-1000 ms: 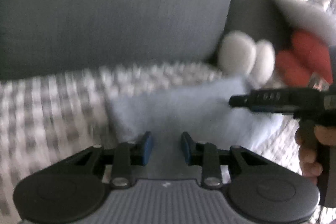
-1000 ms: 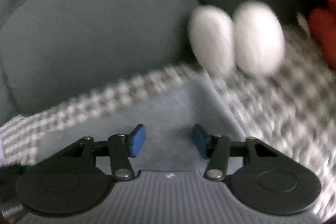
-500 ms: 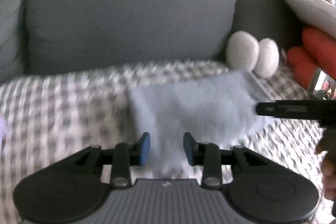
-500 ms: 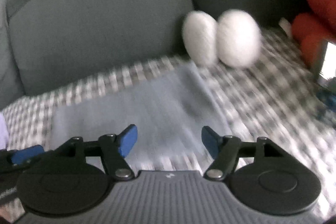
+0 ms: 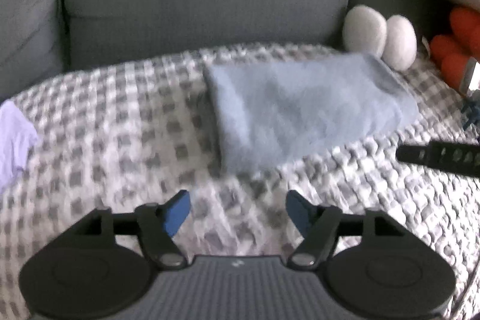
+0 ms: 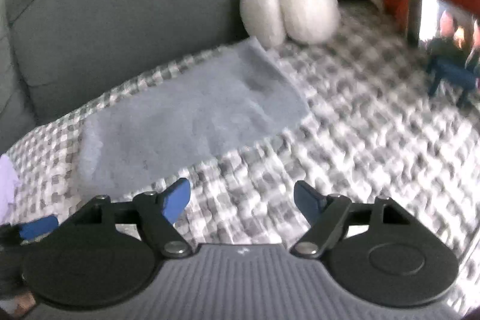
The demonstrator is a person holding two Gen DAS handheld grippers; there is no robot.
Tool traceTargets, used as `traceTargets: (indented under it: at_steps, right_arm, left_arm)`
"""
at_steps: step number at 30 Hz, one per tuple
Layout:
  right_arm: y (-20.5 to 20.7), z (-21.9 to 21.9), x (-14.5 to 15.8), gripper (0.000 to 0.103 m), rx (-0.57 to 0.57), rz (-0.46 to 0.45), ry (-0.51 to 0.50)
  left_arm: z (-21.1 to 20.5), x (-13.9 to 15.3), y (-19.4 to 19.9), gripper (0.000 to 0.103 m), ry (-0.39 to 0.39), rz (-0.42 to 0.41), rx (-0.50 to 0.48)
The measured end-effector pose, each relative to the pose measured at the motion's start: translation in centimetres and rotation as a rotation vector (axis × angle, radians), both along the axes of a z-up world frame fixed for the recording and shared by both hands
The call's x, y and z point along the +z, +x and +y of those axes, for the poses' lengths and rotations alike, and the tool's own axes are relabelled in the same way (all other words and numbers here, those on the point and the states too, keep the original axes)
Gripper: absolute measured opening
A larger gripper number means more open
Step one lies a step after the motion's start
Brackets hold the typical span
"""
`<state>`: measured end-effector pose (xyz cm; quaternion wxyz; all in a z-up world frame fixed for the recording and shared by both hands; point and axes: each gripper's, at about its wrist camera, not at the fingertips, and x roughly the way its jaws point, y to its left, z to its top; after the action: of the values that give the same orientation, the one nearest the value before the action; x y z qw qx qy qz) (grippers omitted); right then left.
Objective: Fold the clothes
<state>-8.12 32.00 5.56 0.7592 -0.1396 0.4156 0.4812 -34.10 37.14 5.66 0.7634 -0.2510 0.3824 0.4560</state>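
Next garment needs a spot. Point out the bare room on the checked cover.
Free: the checked cover between the lilac cloth and the folded blue cloth, and the strip in front of the blue cloth. Crowded: the far right corner, with two white balls, orange plush and a small blue stand.

Motion blur smears the checked blanket (image 5: 114,140) and softens the edges of the light blue folded cloth (image 5: 300,113). A pale lilac fabric (image 5: 15,137) is cut off at the left edge. Red plush shapes (image 5: 459,50) run off the right edge, unidentifiable. In the right wrist view, a small bright screen (image 6: 444,23) is too blurred to read.
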Motion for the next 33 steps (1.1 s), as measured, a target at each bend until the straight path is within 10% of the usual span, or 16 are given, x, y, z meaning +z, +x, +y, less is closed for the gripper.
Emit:
traceTargets:
  at_steps: [8,33]
  right_arm:
    - [-1.6,1.6,1.4,0.103,0.054,-0.061,0.010]
    - [-1.6,2.2,1.1,0.103,0.058,-0.047,-0.013]
  left_arm:
    - [-0.6,-0.9,1.1,0.089,0.051,0.063,-0.011]
    - [0.2,-0.9,2.4,0.101,0.066,0.106,0.033]
